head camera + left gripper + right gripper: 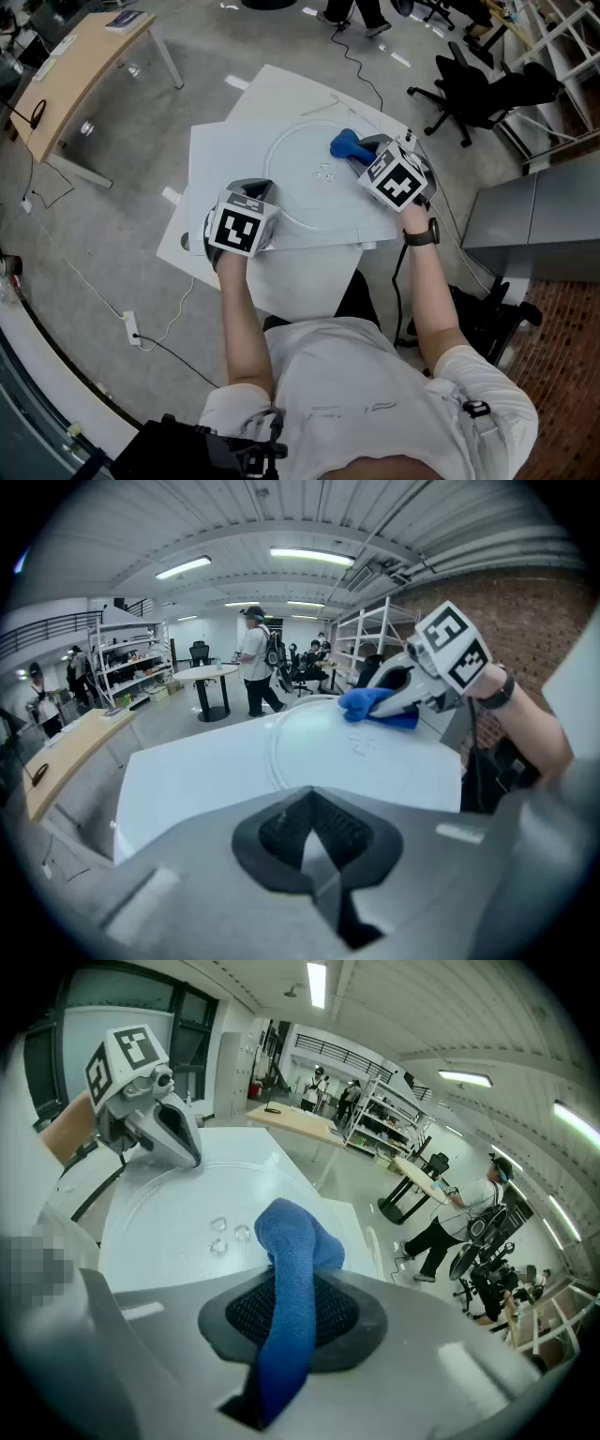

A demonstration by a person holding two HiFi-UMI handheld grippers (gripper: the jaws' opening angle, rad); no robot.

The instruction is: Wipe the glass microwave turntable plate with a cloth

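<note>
Where one plate [300, 183] lies, the right hand-held gripper [367, 150] clamps one cloth [343, 145] — blue.

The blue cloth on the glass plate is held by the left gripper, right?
No. The right gripper holds the blue cloth on the glass plate; the left gripper is shut on nothing. The right gripper view shows it.

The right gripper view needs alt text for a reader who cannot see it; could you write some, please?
The right gripper, jaws shut on a blue cloth, points over a clear glass turntable plate on a white table. The left gripper sits at the plate's far side.
</note>
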